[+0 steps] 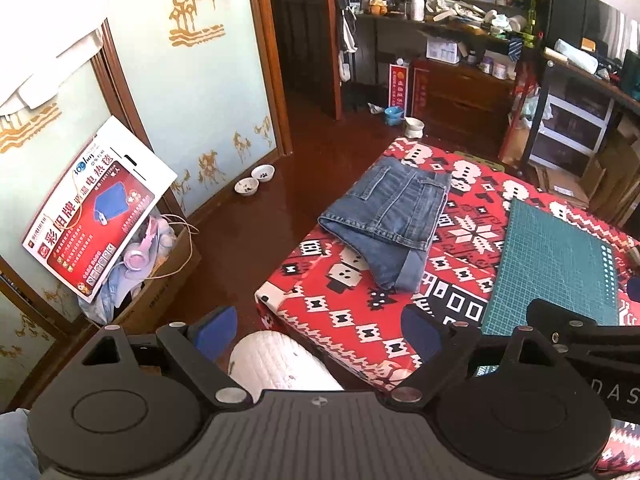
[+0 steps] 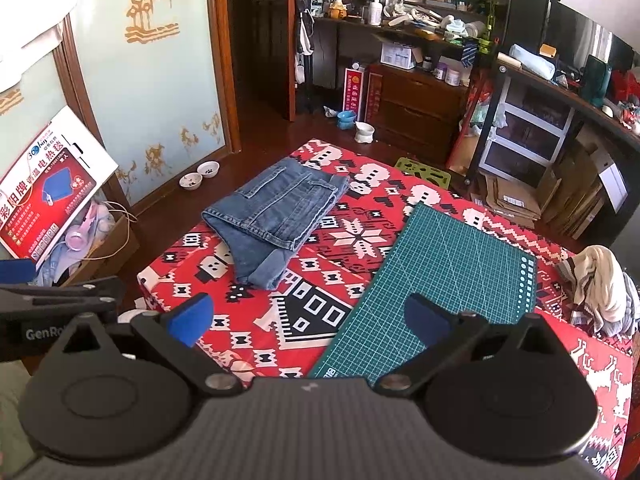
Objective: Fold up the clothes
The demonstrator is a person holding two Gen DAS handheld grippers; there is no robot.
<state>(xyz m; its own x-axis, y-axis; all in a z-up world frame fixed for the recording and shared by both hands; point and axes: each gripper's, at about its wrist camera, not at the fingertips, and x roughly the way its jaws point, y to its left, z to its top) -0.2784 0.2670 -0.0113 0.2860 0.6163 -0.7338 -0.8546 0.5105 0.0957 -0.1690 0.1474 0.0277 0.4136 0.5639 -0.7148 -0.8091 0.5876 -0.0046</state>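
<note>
Left wrist view: left gripper [image 1: 320, 330] low at 6 o'clock, fingers [image 1: 218, 326] spread, empty. Folded jeans [image 1: 390, 222] at 12 o'clock, flat on red patterned table [image 1: 344, 320], near its left edge. Green cutting mat [image 1: 560, 256] at 2 o'clock, apart from jeans.

Right wrist view: right gripper [image 2: 308, 322] fingers [image 2: 190, 320] spread wide, empty, above table. Jeans at 11 o'clock. Mat at 1 o'clock. Crumpled pale clothes [image 2: 602, 288] at 3 o'clock by table edge.
</note>
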